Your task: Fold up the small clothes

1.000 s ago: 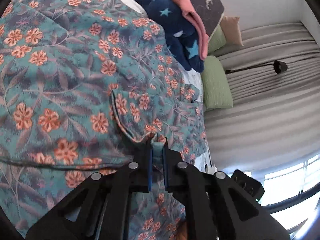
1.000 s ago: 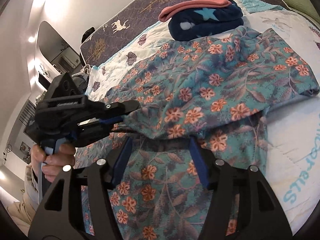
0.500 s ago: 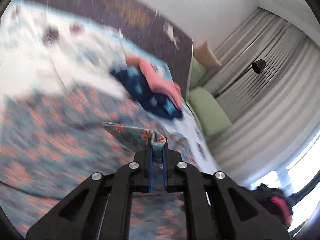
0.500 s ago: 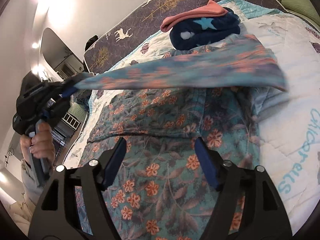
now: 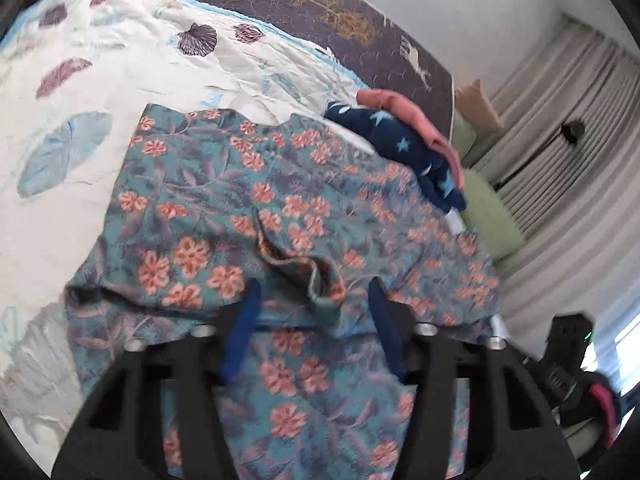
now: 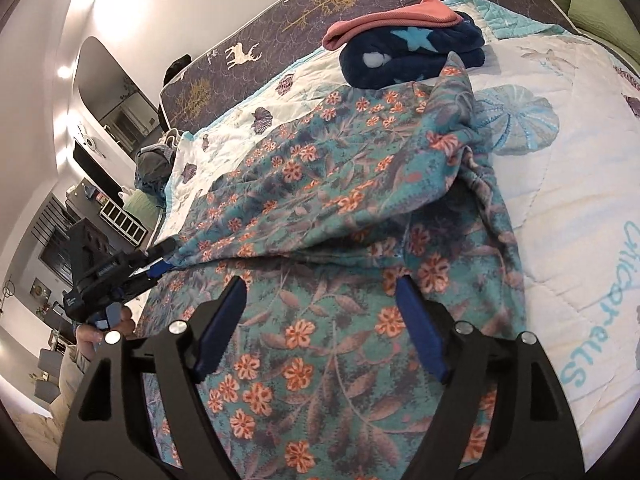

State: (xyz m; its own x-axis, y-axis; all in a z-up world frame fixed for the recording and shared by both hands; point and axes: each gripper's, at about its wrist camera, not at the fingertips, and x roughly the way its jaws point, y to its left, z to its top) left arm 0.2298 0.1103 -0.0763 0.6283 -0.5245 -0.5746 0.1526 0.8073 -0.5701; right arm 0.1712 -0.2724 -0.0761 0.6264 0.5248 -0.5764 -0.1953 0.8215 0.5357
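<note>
White quilted bedding (image 5: 80,208) lies under the floral garment (image 5: 224,216), spread just ahead of both tools. Left gripper (image 5: 312,300) has just been opening, a fabric fold loose between its jaws. Right gripper (image 6: 320,300) has been widening, empty over cloth.

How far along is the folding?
Done: a pink garment and a navy starred one sit folded at the back. In hand: the floral garment, one side flapped over itself; the left gripper has just been opening, cloth loose between its jaws; the right gripper is open. Left: more folds.
</note>
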